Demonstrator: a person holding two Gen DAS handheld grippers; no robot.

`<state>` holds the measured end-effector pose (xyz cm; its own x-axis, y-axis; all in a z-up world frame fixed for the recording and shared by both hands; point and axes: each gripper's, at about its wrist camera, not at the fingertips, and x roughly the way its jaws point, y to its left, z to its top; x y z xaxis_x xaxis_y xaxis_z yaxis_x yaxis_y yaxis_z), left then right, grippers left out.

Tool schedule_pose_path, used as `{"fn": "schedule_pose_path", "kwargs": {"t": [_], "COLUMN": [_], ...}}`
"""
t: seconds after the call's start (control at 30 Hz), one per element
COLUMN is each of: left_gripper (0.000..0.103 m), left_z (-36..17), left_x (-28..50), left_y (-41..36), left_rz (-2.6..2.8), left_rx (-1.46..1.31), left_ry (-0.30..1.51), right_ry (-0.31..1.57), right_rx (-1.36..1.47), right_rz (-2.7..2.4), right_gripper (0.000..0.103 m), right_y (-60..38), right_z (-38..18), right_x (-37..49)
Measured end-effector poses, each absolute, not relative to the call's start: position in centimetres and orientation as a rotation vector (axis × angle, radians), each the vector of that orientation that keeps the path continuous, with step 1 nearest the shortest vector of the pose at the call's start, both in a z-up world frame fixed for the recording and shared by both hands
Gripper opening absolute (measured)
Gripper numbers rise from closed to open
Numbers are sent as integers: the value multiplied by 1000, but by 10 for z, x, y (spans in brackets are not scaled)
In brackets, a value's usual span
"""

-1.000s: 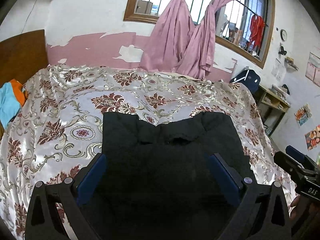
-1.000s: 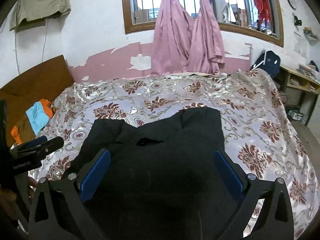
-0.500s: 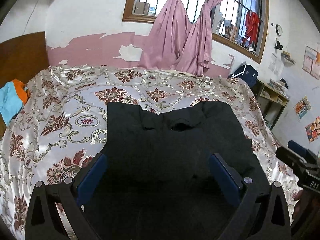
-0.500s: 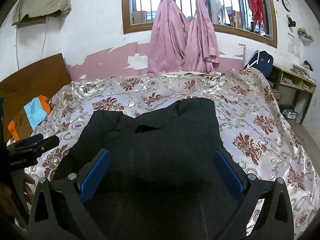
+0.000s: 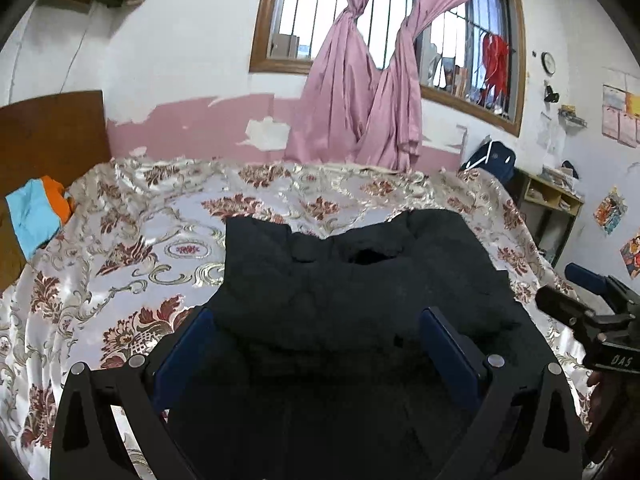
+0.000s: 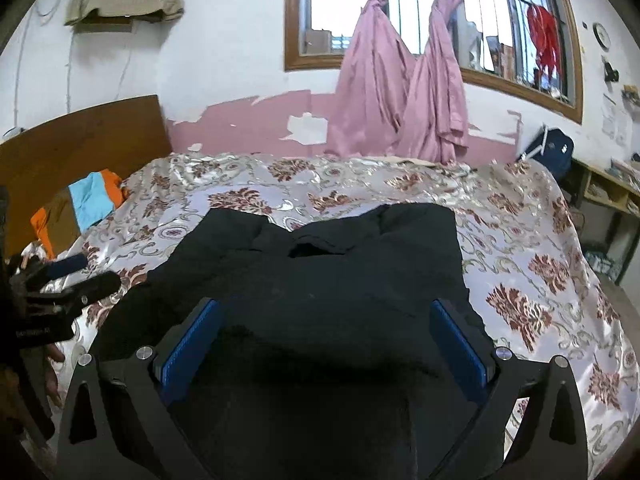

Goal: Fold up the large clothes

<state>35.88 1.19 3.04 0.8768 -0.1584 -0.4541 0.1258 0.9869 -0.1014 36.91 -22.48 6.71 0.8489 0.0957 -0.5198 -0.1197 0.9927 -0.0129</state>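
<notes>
The bed [image 5: 120, 248], under its floral satin cover, carries the black garment [image 5: 360, 288], which lies spread from the near edge toward the middle, its collar end pointing at the window wall. You look to be between folds, lining up for the next one. Your left gripper [image 5: 320, 344] hangs over the garment's near half with its jaws wide apart and nothing between them; your right gripper [image 6: 326, 336] does the same alongside. Next, I'd judge, you need to bring each one down onto a near corner and pinch only cloth, not the cover beneath.
</notes>
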Motion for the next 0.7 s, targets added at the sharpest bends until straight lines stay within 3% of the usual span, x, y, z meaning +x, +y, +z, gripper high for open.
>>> {"fn": "schedule_pose_path", "kwargs": {"t": [0.7], "left_gripper": [103], "left_z": [63], "left_x": [202], "left_y": [-13], "left_rz": [-57], "left_rx": [37], "left_ry": [396], "right_ry": [423], "right_rx": [-87], "right_rz": [156], "right_gripper": [101], "right_y": [-227], "right_z": [113], "right_x": [237]}}
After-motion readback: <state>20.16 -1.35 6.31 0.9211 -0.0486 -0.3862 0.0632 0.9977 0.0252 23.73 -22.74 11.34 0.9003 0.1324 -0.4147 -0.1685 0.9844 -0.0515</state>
